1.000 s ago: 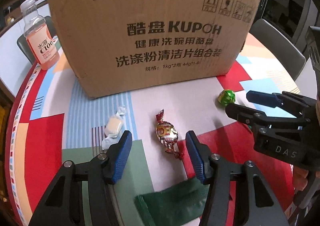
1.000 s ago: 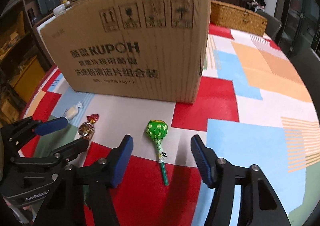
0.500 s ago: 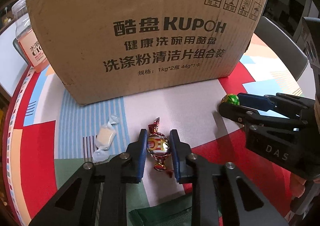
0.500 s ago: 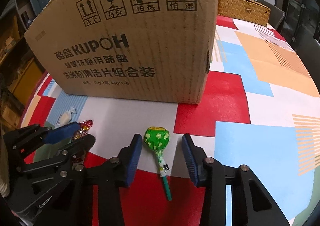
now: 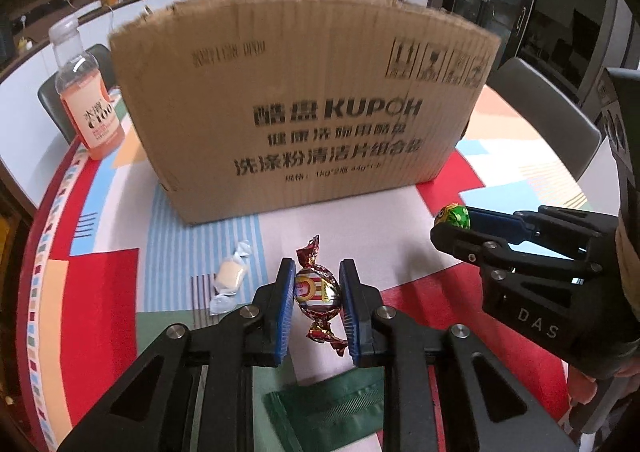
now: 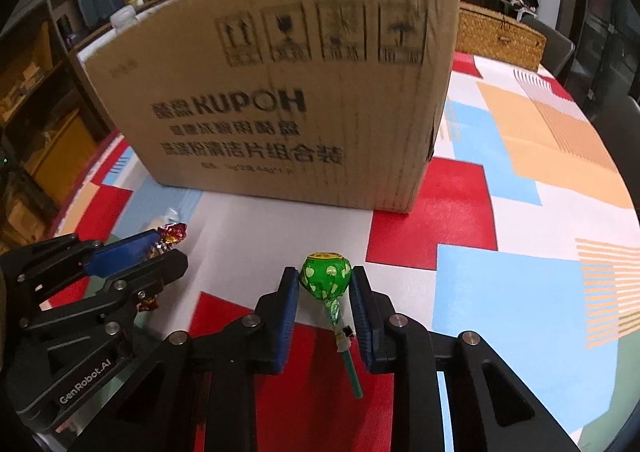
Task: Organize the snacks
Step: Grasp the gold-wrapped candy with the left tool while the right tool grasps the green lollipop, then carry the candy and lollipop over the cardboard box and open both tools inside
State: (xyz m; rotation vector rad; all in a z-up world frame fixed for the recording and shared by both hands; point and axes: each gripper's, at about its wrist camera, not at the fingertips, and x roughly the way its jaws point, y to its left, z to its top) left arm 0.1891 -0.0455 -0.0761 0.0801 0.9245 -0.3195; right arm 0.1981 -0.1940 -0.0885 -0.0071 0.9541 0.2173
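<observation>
My left gripper (image 5: 317, 294) is shut on a red and gold wrapped candy (image 5: 318, 294) and holds it above the table. My right gripper (image 6: 325, 294) is shut on the head of a green lollipop (image 6: 326, 276); its stick hangs down between the fingers. A large cardboard box (image 5: 304, 107) stands behind both, also in the right wrist view (image 6: 280, 91). The right gripper with the lollipop shows in the left wrist view (image 5: 460, 221). The left gripper with the candy shows in the right wrist view (image 6: 160, 248).
A pale candy in a clear wrapper (image 5: 230, 278) lies on the table left of my left gripper. An orange drink bottle (image 5: 86, 99) stands left of the box. A green pouch (image 5: 328, 408) lies under the left gripper. A wicker basket (image 6: 500, 35) sits at the far right.
Both grippers closed from open, the left on the wrapped candy and the right on the lollipop, and both have lifted up and back from the box.
</observation>
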